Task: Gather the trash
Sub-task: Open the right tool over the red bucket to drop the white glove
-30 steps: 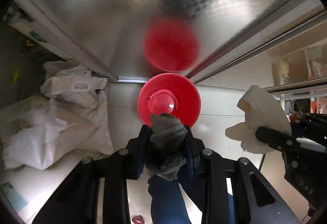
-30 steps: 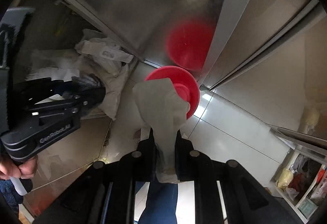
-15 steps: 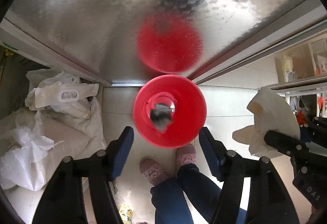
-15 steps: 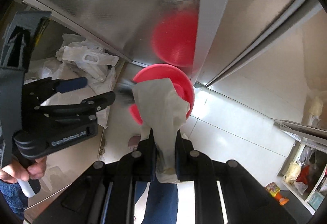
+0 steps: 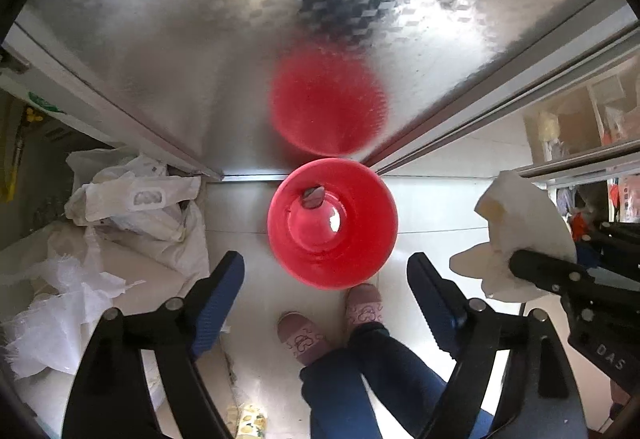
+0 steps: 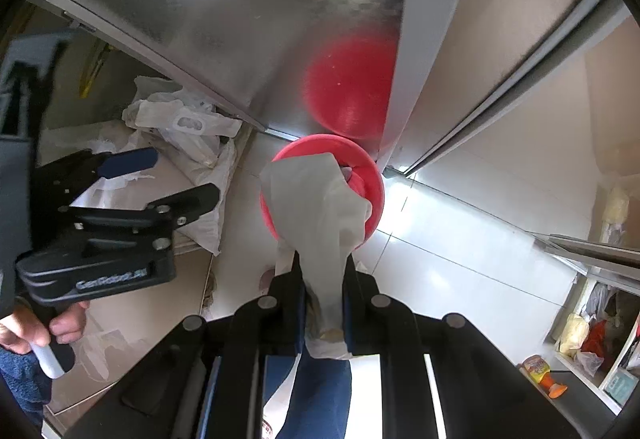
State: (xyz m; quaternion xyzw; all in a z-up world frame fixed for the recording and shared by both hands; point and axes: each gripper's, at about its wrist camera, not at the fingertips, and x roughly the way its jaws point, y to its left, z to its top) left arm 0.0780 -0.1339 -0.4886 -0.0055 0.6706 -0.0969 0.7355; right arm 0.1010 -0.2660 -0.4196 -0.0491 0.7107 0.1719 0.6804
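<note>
A red bin (image 5: pixel 348 255) stands on the white tiled floor against a shiny metal wall. A grey crumpled scrap (image 5: pixel 313 196) lies inside it near the far side. My left gripper (image 5: pixel 326 279) is open and empty, held above the bin's near rim. My right gripper (image 6: pixel 322 271) is shut on a white crumpled tissue (image 6: pixel 316 207), held above the bin (image 6: pixel 370 179) and covering most of it. The tissue also shows in the left wrist view (image 5: pixel 524 227), to the right of the bin.
White plastic bags and sacks (image 5: pixel 132 211) are piled left of the bin. The person's feet in pink slippers (image 5: pixel 300 335) stand just before it. Metal door frames (image 5: pixel 500 79) run right. Shelves with packets (image 6: pixel 588 343) are at the far right.
My left gripper opened and let go of the grey scrap, which dropped into the red bin. The right gripper kept hold of the tissue above the bin.
</note>
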